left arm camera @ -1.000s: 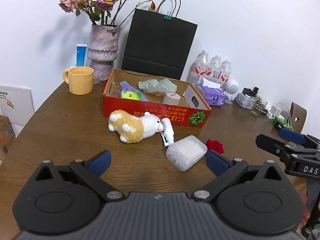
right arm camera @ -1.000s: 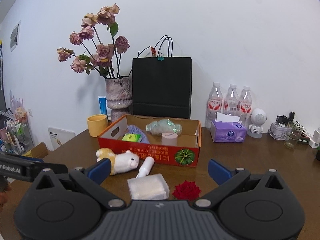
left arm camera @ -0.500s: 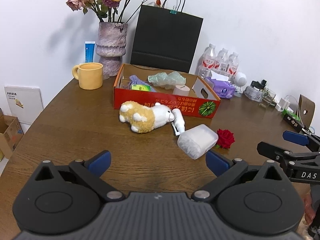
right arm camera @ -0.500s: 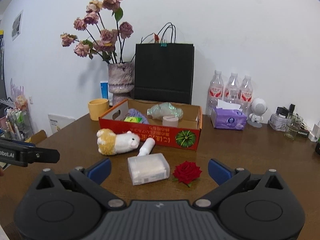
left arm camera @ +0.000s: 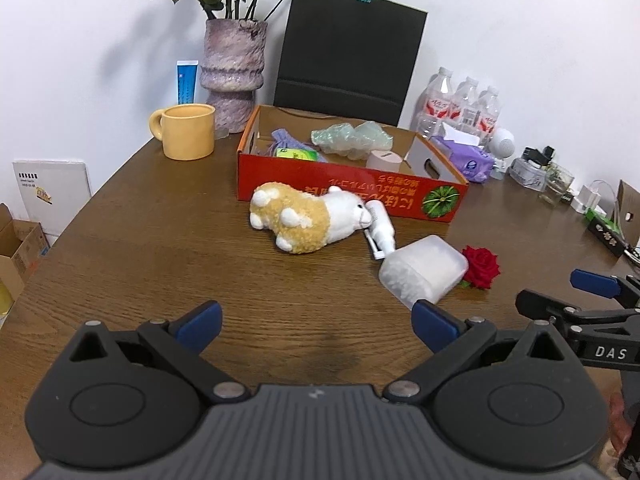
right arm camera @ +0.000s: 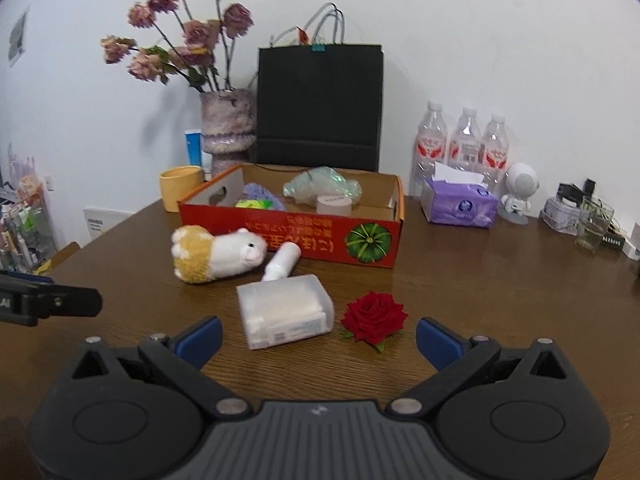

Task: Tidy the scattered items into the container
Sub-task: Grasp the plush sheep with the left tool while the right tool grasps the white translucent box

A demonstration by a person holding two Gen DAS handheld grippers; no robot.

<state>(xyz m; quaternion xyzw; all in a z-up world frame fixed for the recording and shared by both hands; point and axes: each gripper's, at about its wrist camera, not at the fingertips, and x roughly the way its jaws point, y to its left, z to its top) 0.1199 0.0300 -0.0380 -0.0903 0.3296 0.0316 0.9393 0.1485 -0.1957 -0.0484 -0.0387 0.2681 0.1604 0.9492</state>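
A red cardboard box (left arm camera: 352,192) (right arm camera: 292,240) stands open on the wooden table and holds a green bag, a purple item and a pink roll. In front of it lie a plush sheep (left arm camera: 308,220) (right arm camera: 216,254), a small white bottle (left arm camera: 380,230) (right arm camera: 282,264), a clear plastic case (left arm camera: 424,270) (right arm camera: 284,310) and a red rose (left arm camera: 482,266) (right arm camera: 374,316). My left gripper (left arm camera: 316,324) is open and empty, short of the sheep. My right gripper (right arm camera: 318,338) is open and empty, just short of the case and rose.
A yellow mug (left arm camera: 186,132), a vase of dried roses (left arm camera: 234,76) and a black paper bag (left arm camera: 344,48) stand behind the box. Water bottles (right arm camera: 464,144), a purple tissue pack (right arm camera: 460,202), a white robot figure (right arm camera: 520,192) and a glass (right arm camera: 592,224) fill the right side.
Both grippers have moved forward and lower toward the scattered items, which look larger now. Both stay open and empty.
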